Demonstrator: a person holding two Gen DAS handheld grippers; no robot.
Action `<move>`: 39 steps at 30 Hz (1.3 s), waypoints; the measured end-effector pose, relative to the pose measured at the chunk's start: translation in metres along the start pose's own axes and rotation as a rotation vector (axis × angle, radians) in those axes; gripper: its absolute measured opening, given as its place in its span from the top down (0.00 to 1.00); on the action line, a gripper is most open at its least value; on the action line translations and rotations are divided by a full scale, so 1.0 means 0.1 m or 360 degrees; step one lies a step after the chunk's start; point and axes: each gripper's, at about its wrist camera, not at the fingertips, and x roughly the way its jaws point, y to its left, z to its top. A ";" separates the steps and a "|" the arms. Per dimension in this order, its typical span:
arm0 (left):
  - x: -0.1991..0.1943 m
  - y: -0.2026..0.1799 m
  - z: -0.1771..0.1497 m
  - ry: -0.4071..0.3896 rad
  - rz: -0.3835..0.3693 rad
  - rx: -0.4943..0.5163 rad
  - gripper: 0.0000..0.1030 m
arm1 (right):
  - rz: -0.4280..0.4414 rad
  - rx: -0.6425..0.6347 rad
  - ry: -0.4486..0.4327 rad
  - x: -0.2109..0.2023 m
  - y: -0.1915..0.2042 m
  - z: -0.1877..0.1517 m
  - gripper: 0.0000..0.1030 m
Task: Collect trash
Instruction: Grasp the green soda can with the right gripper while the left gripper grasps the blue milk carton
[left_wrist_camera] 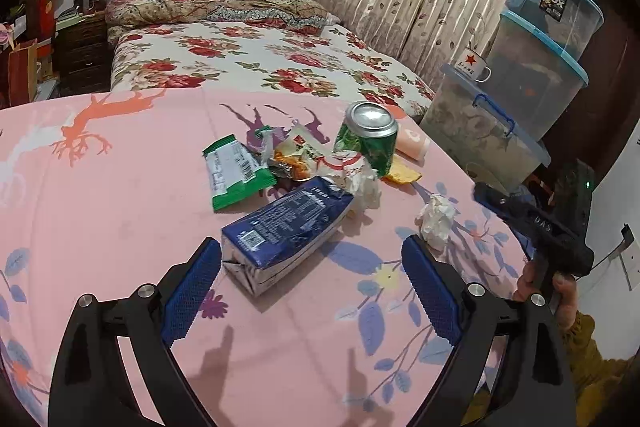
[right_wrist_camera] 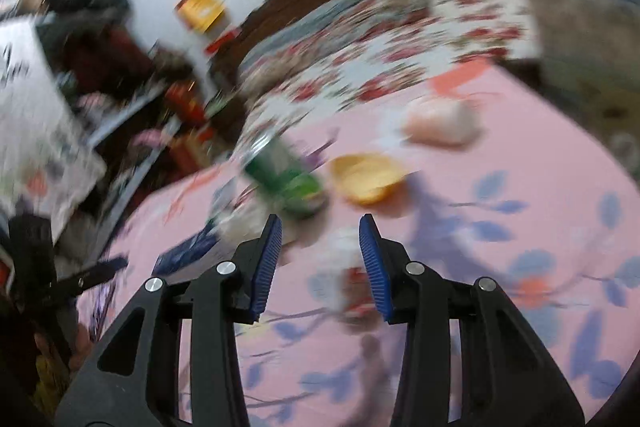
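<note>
On the pink sheet [left_wrist_camera: 120, 211]: trash heaped for collecting.
Left gripper [left_wrist_camera: 312, 279]: spread wide, empty, facing blue carton [left_wrist_camera: 288, 223].
Right gripper [right_wrist_camera: 320, 259]: half-closed; blurred, seemingly empty.

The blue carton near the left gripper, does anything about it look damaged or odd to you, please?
Yes. The blue carton lies on its side on the pink sheet, crushed, with its upper face dented and creased and its near end buckled.

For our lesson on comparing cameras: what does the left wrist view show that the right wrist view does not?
Only the left wrist view: the green-and-white foil wrapper, the white star-printed enamel mug and stacked clear plastic storage boxes. Only the right wrist view, blurred: cluttered shelves. Both: the green drink can and the pink patterned cloth.
</note>
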 end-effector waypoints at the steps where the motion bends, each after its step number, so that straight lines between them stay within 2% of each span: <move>1: 0.02 0.03 -0.01 0.0010 0.0009 -0.0006 0.15 | 0.0011 -0.0057 0.0047 0.13 0.12 -0.01 0.56; 3: 0.07 0.09 -0.04 0.0021 0.0020 -0.0017 0.15 | 0.0012 -0.0152 0.0121 0.38 0.32 -0.03 0.56; 6: 0.07 0.16 -0.07 0.0025 0.0014 -0.0036 0.15 | 0.0048 -0.0160 0.0198 0.66 0.46 -0.02 0.56; 10: 0.03 0.25 -0.12 0.0022 0.0016 -0.0054 0.14 | 0.0059 -0.0107 0.0197 0.81 0.52 0.09 0.56; 13: 0.00 0.31 -0.13 0.0015 0.0016 -0.0083 0.14 | -0.0002 -0.0102 0.0115 0.81 0.51 0.23 0.47; 15: -0.01 0.37 -0.13 0.0016 -0.0003 -0.0121 0.14 | -0.0091 -0.0161 0.0081 0.83 0.54 0.33 0.37; 17: 0.00 0.42 -0.13 0.0020 -0.0031 -0.0157 0.14 | -0.0183 -0.0258 0.0085 0.92 0.57 0.40 0.36; 18: 0.00 0.44 -0.14 0.0019 -0.0044 -0.0171 0.14 | -0.0240 -0.0310 0.0134 1.02 0.58 0.41 0.36; 20: -0.01 0.43 -0.14 0.0017 -0.0060 -0.0182 0.14 | -0.0257 -0.0337 0.0197 1.14 0.56 0.40 0.37; 24: -0.02 0.39 -0.14 0.0014 -0.0063 -0.0158 0.14 | -0.0308 -0.0421 0.0209 1.27 0.55 0.39 0.37; 26: 0.01 0.37 -0.11 0.0021 -0.0064 -0.0147 0.14 | -0.0334 -0.0428 0.0195 1.33 0.52 0.42 0.40; 28: 0.04 0.34 -0.09 0.0026 -0.0058 -0.0130 0.14 | -0.0300 -0.0408 0.0220 1.40 0.48 0.43 0.62; 32: 0.16 0.14 0.00 0.0045 0.0036 0.0030 0.12 | -0.0282 -0.0402 0.0115 1.28 0.49 0.47 0.79; 36: 0.36 -0.02 0.09 0.0054 0.0074 0.0194 0.08 | -0.0283 -0.0364 -0.0059 0.92 0.45 0.52 0.80; 39: 0.62 0.03 0.12 0.0142 0.0106 0.0192 0.08 | -0.0265 -0.0310 -0.0162 0.59 0.38 0.53 0.80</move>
